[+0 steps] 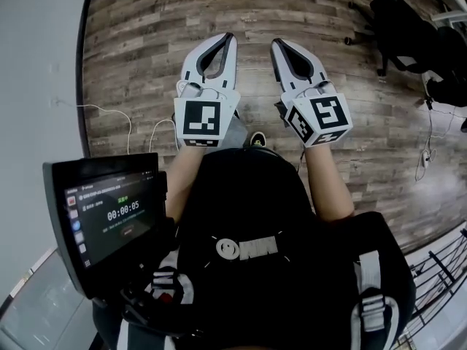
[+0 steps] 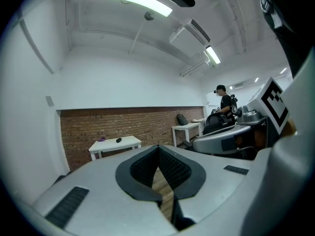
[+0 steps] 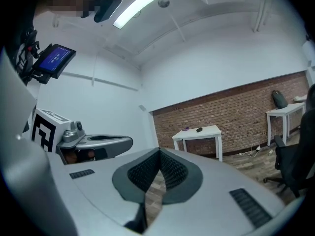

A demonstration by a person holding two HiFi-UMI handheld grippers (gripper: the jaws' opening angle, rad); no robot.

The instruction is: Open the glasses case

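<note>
Up front in the head view, left gripper [image 1: 230,38] and right gripper [image 1: 276,44] are held out side by side over the floor [image 1: 139,49]. Both are shut with nothing in them, I'd guess because there's nothing in reach yet. Tablet [image 1: 109,214] timer reads 00:00:05.

Left gripper view: pads meet, empty. Far off by the brick wall [image 2: 147,119], a table [image 2: 129,144] has a small dark lump on it, probably the case [image 2: 118,140].

Right gripper view: same deal, tips together, table well away.
</note>
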